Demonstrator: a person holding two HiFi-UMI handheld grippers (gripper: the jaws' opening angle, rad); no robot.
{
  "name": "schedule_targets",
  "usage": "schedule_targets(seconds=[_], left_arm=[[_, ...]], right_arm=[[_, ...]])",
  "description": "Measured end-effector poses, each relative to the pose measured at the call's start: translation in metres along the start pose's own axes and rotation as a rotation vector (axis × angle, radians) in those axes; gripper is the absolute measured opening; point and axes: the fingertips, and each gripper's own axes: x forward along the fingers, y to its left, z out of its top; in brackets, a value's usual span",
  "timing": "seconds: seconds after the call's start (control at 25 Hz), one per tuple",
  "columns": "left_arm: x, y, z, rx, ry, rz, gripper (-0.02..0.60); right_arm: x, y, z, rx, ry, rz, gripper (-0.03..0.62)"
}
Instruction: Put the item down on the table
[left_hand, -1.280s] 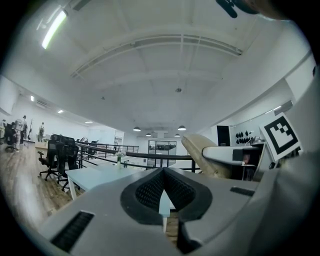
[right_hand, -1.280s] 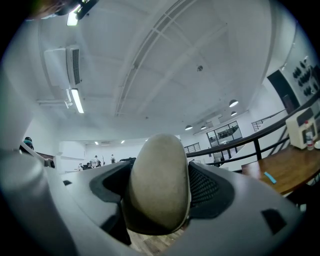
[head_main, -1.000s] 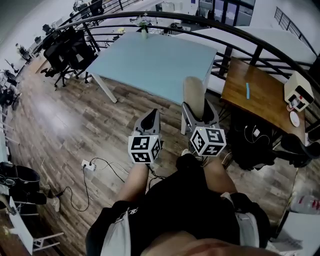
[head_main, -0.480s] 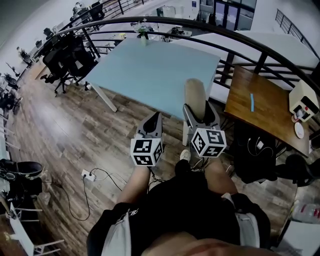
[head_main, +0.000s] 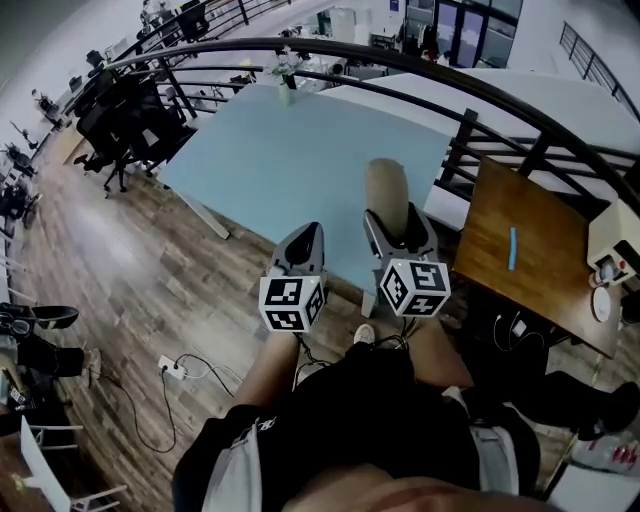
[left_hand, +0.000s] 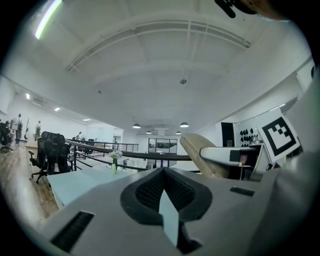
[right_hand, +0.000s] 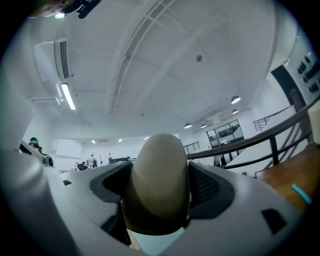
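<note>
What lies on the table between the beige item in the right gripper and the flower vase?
Nothing. In the head view the blue table is bare from the beige item to the flower vase.

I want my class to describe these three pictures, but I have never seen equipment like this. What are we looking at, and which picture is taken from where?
There is no robot here: a person holds a two-jaw gripper in each hand. The head view comes from a camera on the person's head, looking down at both grippers. The other two views come from cameras riding on each gripper, looking along its jaws. The left gripper is shut and empty, as its own view shows. The right gripper is clamped on a tan rounded item, which sticks out past the jaws. Ahead stands a light blue table with a small vase of flowers at its far edge. The item is not yet on it.
</note>
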Motion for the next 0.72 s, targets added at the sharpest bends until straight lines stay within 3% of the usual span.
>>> schedule_targets(seconds=[0.44,0.72], left_arm=[[0.118,0.026,0.006,-0.029,0.013,0.005,0.011],[0.157,0.026,0.005,-0.016,0.043,0.005,0.011]], right_arm=[[0.097,-0.065,-0.005,0.011,0.039,-0.003,0.367],[0.131,-0.096,-0.017,0.018,0.08,-0.02,0.367]])
